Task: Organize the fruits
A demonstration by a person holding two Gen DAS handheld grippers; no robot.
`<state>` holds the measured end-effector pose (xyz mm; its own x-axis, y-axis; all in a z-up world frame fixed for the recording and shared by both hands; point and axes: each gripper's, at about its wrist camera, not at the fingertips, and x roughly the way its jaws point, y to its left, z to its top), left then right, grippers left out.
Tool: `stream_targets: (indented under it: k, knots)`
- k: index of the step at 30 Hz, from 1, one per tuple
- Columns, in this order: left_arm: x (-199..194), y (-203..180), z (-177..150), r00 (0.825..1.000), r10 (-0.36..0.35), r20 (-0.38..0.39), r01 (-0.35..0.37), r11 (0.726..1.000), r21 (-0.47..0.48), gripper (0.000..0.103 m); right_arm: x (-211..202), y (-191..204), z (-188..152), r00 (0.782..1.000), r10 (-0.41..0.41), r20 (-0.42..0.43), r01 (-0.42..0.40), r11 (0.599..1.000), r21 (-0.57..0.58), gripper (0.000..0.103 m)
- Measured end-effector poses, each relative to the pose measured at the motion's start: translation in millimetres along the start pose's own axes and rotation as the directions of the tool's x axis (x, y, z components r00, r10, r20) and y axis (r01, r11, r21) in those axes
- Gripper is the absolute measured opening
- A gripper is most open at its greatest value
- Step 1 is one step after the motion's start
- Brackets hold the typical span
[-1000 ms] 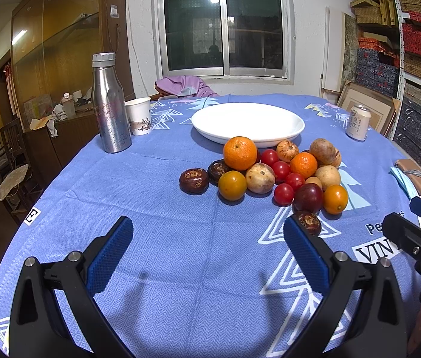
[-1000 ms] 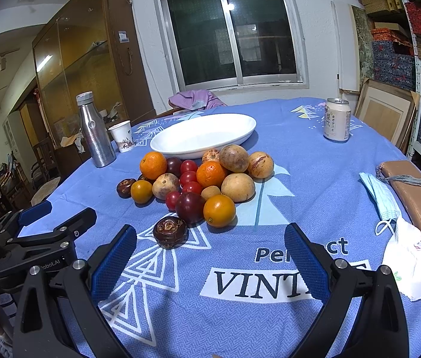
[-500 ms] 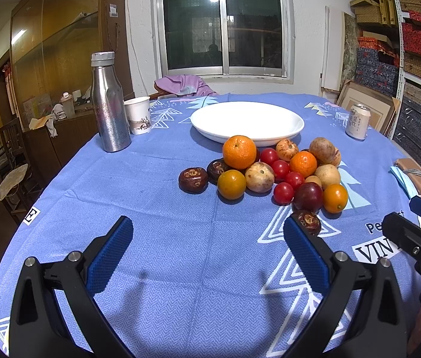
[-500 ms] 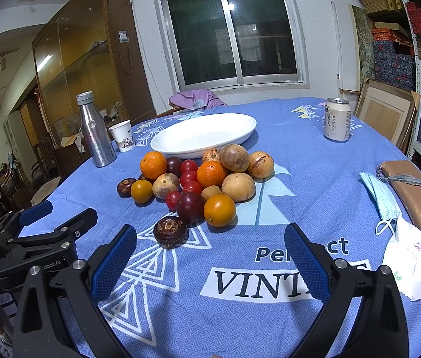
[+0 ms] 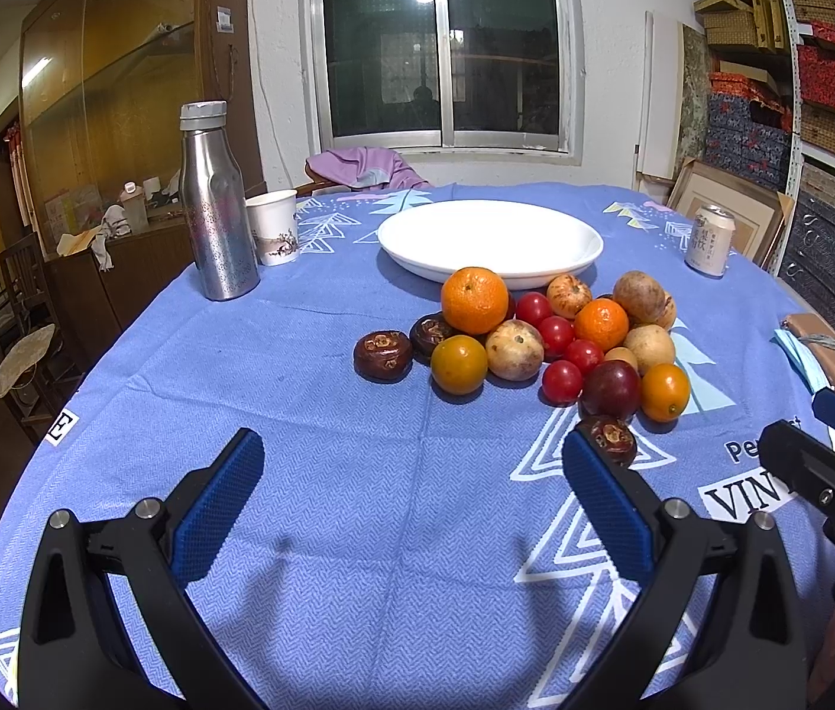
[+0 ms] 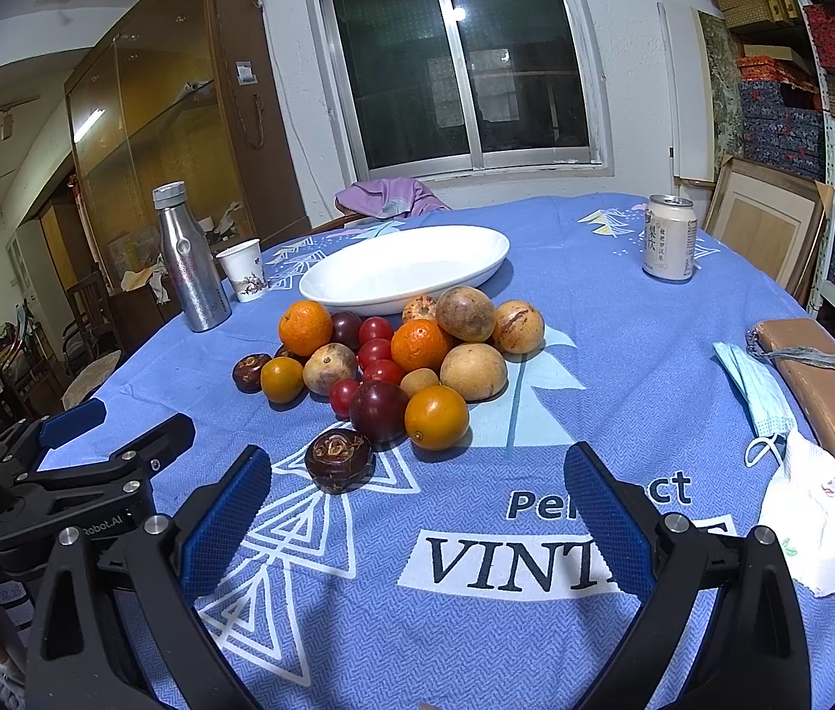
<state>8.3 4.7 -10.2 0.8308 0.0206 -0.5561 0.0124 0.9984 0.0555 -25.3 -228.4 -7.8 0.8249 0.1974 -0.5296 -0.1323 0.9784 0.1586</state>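
Note:
A heap of mixed fruit lies on the blue tablecloth: oranges (image 5: pixel 473 299) (image 6: pixel 305 326), red cherry tomatoes (image 5: pixel 561 381) (image 6: pixel 375 351), brown round fruits (image 5: pixel 649 348) (image 6: pixel 473 370), a dark plum (image 5: pixel 610 389) (image 6: pixel 378 409) and dark brown wrinkled fruits (image 5: pixel 382 354) (image 6: pixel 338 459). An empty white plate (image 5: pixel 491 244) (image 6: pixel 405 268) stands just behind the heap. My left gripper (image 5: pixel 411 473) hovers open over bare cloth in front of the heap. My right gripper (image 6: pixel 417 482) is open too, near the closest wrinkled fruit, holding nothing.
A steel bottle (image 5: pixel 215 201) (image 6: pixel 189 257) and a paper cup (image 5: pixel 273 227) (image 6: pixel 245 270) stand at the back left. A drink can (image 5: pixel 709 240) (image 6: pixel 669 236) is at the back right. A face mask (image 6: pixel 757 384), brown wallet (image 6: pixel 825 386) and tissue (image 6: pixel 814 523) lie on the right.

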Motion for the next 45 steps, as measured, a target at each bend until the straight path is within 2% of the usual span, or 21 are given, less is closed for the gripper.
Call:
stream_targets:
  k: [45]
  knots:
    - [2.0, -1.7, -0.9, 1.0, -0.003, -0.016, 0.003, 1.0, 0.004, 0.099, 1.0, 0.4, -0.7, 1.0, -0.001, 0.002, 0.001, 1.0, 0.0, 0.1]
